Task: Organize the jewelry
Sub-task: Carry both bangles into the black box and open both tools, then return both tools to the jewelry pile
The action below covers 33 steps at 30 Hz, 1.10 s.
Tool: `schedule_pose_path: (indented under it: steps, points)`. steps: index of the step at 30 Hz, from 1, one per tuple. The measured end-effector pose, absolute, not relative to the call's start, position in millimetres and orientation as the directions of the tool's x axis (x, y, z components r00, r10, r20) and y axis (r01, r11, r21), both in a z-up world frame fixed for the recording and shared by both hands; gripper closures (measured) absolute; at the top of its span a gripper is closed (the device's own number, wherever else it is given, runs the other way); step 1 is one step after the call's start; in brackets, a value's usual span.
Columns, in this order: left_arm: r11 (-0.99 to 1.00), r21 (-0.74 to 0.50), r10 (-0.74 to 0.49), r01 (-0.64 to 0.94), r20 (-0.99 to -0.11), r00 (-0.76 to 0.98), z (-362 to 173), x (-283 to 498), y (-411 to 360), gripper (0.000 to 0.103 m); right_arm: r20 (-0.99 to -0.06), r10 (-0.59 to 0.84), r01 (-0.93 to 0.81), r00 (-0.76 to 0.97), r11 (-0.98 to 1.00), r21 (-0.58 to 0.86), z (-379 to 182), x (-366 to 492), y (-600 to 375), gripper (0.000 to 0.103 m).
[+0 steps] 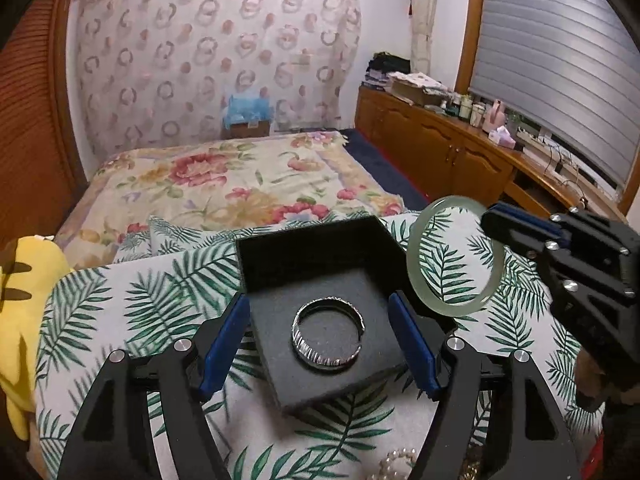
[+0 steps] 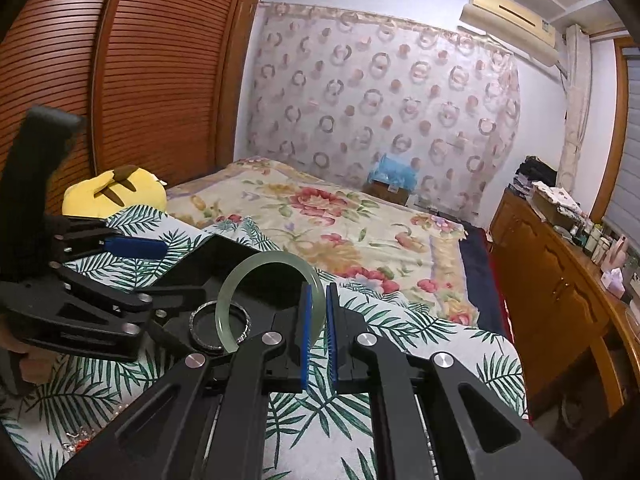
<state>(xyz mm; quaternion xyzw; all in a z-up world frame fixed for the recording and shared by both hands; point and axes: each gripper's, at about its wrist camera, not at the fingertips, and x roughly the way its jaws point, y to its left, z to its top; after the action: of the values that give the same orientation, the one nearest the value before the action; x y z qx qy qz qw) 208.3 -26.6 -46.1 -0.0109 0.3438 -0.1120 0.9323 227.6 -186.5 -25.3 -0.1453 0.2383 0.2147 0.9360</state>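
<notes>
A black jewelry box [image 1: 276,254] with a grey foam insert lies open on the palm-leaf cloth. A silver bangle [image 1: 329,332] lies on the foam. My left gripper [image 1: 320,344] is open, its blue pads astride the box's front corner. My right gripper [image 2: 319,300] is shut on a pale green jade bangle [image 2: 266,276] and holds it upright in the air beside the box's right edge. The jade bangle also shows in the left wrist view [image 1: 454,254], with the right gripper [image 1: 496,224] at its rim.
A pearl bracelet [image 1: 398,462] and other small jewelry lie on the cloth near me. A yellow plush toy [image 1: 24,292] sits at the left. A floral bedspread [image 1: 240,184] lies beyond, a wooden cabinet [image 1: 440,136] at the right.
</notes>
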Motion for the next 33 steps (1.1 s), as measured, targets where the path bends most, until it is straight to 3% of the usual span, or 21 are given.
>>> schedule_pose_path:
  steps: [11,14,19,33]
  points:
    - [0.983,-0.109,-0.183,0.147,-0.624,0.76,-37.8,169.5,11.0,0.033,-0.584,0.358,-0.54,0.728,0.824,-0.168,-50.5,233.8,-150.0,0.095]
    - [0.985,-0.105,-0.175,0.14,-0.625,0.761,-40.8,160.1,16.5,0.025,-0.61,0.357,-0.563,0.707,0.806,-0.181,-58.3,234.5,-138.4,0.094]
    - [0.983,-0.118,-0.185,0.143,-0.634,0.751,-51.5,143.7,19.4,0.024,-0.642,0.352,-0.58,0.681,0.794,-0.181,-65.1,236.2,-131.0,0.094]
    - [0.974,-0.15,-0.225,0.168,-0.654,0.723,-74.6,101.0,12.8,0.021,-0.59,0.439,-0.594,0.678,0.8,-0.088,-45.9,179.2,-170.2,0.094]
